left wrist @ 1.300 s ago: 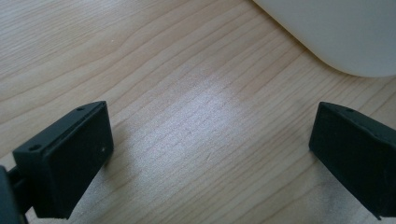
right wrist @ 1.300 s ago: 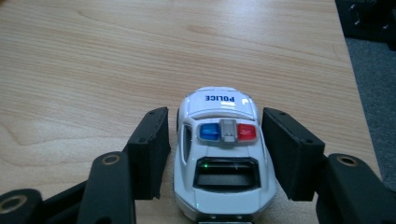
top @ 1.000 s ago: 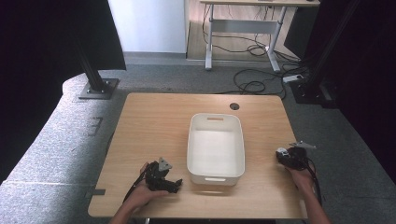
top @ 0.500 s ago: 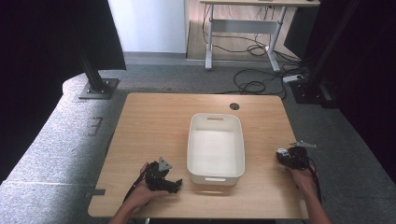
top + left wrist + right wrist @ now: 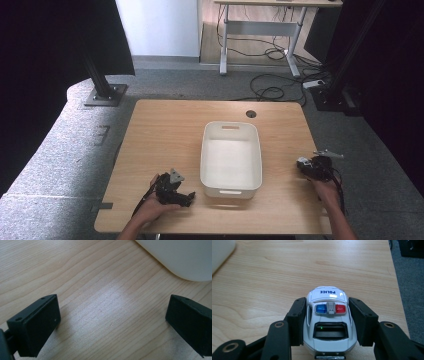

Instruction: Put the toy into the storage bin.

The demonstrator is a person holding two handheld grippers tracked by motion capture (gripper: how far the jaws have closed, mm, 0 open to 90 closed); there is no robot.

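A white toy police car (image 5: 327,293) with blue and red roof lights sits on the wooden table (image 5: 170,130) near its right edge. My right gripper (image 5: 327,320) is shut on it, a black pad against each side. In the high view that gripper (image 5: 306,164) lies low at the right of the table, with the car's white front (image 5: 301,162) just showing. My left gripper (image 5: 186,198) rests near the front edge, left of the white basin (image 5: 206,160). Its jaws stand wide open over bare wood (image 5: 112,320), and the basin's corner (image 5: 180,257) is just ahead.
The white basin has nothing in it and stands in the middle of the table, between the two hands. Its corner (image 5: 219,252) shows far left in the right gripper view. A cable hole (image 5: 251,114) lies behind it. Grey floor (image 5: 409,290) begins right of the car.
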